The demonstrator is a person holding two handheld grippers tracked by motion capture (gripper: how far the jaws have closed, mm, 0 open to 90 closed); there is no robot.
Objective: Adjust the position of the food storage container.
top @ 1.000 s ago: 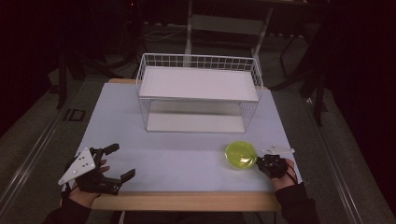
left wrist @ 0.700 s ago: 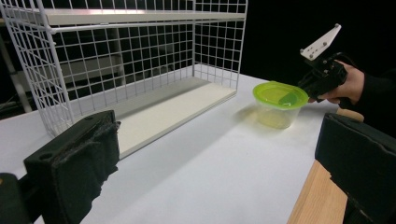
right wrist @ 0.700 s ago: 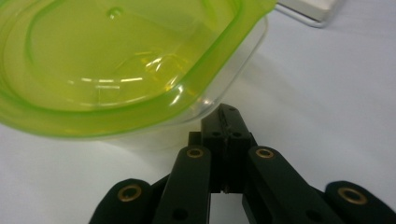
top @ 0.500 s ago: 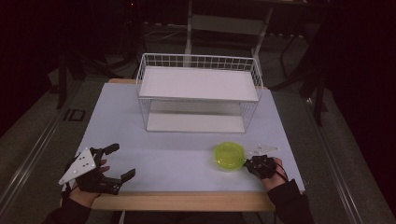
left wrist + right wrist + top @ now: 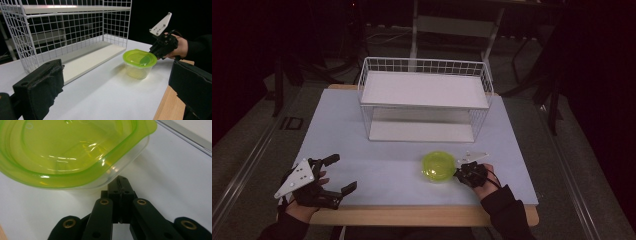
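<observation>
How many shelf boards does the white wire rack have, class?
2: the rack's upper shelf board sits level with its wire rim, and the lower shelf board lies on the table directly beneath it.

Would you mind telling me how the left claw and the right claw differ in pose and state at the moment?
The left claw is open, its jaws spread wide, while the right claw is shut, jaws pressed together. The left claw holds nothing and sits far from the clear plastic tub with the lime-green lid; the right claw's tip is right against that tub's side, below the lid's rim. Both are black, hand-held, low over the white table, each topped by a grey three-cornered plate.
</observation>
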